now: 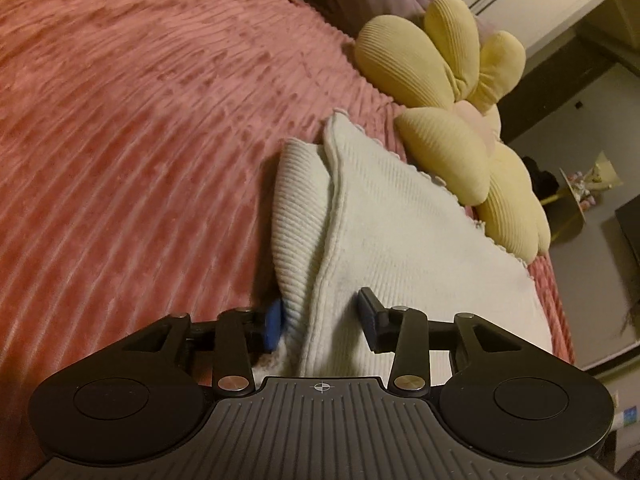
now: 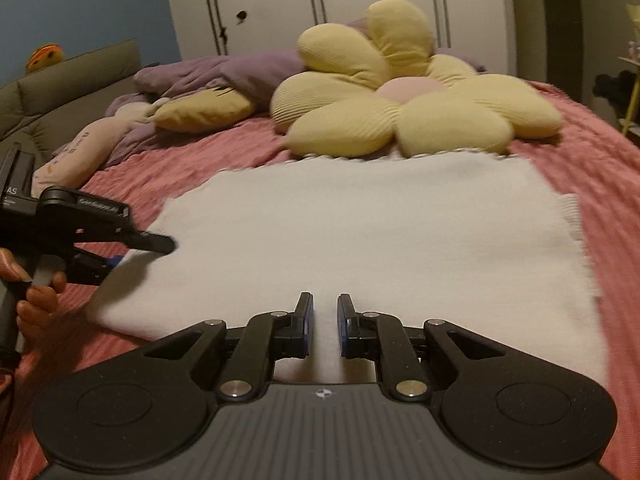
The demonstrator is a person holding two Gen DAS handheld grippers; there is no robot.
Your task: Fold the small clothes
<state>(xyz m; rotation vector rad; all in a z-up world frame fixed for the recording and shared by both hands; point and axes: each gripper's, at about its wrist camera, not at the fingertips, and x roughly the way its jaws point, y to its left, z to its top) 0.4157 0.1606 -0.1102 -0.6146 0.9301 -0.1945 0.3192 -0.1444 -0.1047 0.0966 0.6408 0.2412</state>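
Currently the white ribbed-knit garment lies spread flat on the pink ribbed plush bedspread, its far scalloped hem just beside the yellow flower-shaped cushion.

Left gripper: jaws parted wide, with a raised ridge of the knit running between them. The blue pad sits under the fabric edge, the other finger over the top — straddling the cloth, not yet clenched on it. From the right wrist view the same gripper is at the garment's left near corner, and that corner looks lifted slightly off the bed.

Right gripper: fingers nearly together, with a narrow gap. White fabric shows through the gap, but I can't tell whether it's pinched or just lying underneath.

Key relation: the garment extends straight ahead of the right gripper and its long axis runs left-right across that view. The left gripper is at the left short edge, and the right one is mid-way along the near long edge. My read — the left one is nearer to a usable edge, so the coming fold likely carries that left side over toward the right. It needs the left jaws to clench first.

Risk: the knit is soft, and a single-layer grab may slip or bunch.
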